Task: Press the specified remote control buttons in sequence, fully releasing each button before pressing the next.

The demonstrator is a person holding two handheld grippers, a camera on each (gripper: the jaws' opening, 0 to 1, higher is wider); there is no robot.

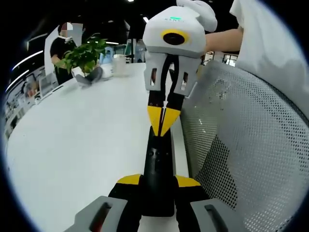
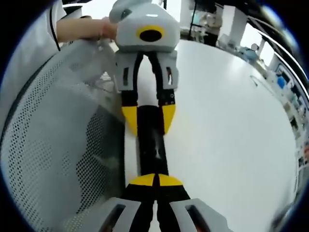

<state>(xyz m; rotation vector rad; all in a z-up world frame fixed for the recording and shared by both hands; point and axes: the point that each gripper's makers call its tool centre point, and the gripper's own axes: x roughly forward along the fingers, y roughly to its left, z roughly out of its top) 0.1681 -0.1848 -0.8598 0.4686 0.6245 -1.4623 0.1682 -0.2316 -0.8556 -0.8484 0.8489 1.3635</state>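
Note:
A long black remote control [image 1: 157, 157] is held just over the edge of the white table [image 1: 82, 140]. My left gripper [image 1: 158, 181] is shut on its near end, one yellow fingertip on each side. My right gripper [image 1: 164, 123] comes from the far side, its yellow tips closed together and resting on the remote's top face. In the right gripper view the remote [image 2: 150, 145] runs away from my shut right gripper [image 2: 155, 180], whose tips touch its near end, while the left gripper [image 2: 148, 118] clamps the far end. The buttons are too dark to make out.
A grey mesh chair back [image 1: 251, 145] [image 2: 53, 145] stands close beside the remote. A potted plant [image 1: 84, 55] and a white cup [image 1: 119, 64] stand at the table's far end, where a person in black [image 1: 60, 48] stands. A forearm [image 1: 222, 41] holds the right gripper.

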